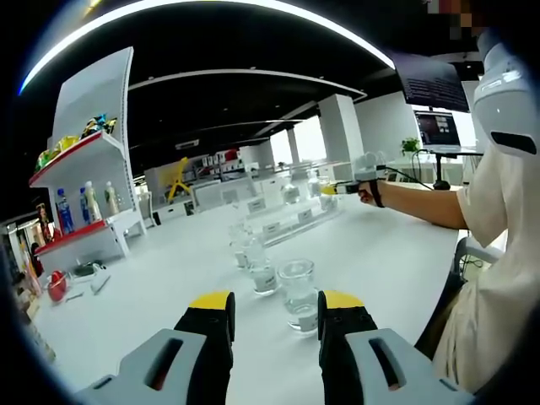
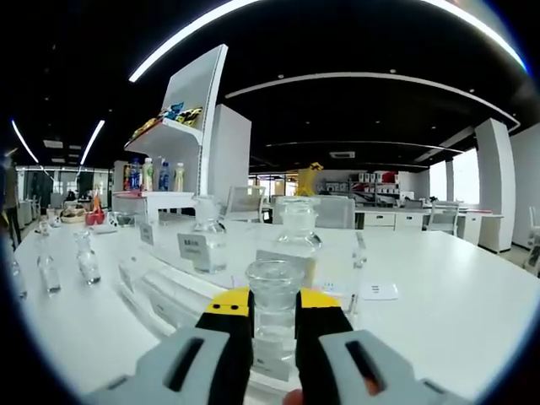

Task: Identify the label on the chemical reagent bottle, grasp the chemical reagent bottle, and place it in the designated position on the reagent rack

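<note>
Glass reagent bottles [image 1: 299,291] stand on white table [image 1: 169,278] just ahead of left gripper [image 1: 274,305], jaws apart, nothing held. Right gripper view: right gripper [image 2: 273,310] clamped on clear reagent bottle [image 2: 274,308] at the reagent rack [image 2: 181,291], beside labelled bottles [image 2: 207,232].

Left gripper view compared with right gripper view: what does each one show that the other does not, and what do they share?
Left gripper view: a person's forearm reaching out with the right gripper to the reagent rack, and a monitor.

Right gripper view: the right gripper shut on a glass bottle, seen close, with a white label card on the table.

Both: the white table, glass bottles and the red-edged shelf unit.
</note>
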### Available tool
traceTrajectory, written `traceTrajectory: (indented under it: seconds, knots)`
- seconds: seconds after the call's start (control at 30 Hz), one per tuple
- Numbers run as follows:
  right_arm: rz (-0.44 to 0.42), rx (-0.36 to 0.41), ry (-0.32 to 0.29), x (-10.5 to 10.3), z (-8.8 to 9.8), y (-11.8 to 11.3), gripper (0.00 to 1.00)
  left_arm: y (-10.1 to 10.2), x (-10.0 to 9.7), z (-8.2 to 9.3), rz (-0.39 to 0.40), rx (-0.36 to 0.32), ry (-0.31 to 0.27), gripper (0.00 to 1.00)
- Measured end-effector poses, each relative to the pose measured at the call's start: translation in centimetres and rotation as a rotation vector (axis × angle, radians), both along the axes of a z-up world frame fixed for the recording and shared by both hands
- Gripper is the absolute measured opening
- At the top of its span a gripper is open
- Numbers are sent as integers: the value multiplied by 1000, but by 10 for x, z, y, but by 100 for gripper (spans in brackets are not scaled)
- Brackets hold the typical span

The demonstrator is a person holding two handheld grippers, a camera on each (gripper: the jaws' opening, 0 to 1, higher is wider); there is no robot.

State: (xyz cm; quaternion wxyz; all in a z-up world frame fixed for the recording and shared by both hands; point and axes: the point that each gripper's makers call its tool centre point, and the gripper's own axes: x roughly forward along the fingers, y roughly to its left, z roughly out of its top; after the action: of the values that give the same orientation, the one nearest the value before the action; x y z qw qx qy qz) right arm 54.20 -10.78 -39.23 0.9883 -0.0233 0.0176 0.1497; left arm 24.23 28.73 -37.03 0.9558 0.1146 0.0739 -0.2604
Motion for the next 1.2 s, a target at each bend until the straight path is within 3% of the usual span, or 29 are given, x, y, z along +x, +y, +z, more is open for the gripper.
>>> traceTrajectory:
  seconds: [1.2]
  knots:
    - [-20,-30,29,4,-16,1,18,2,-5,7,13,6,-17,40]
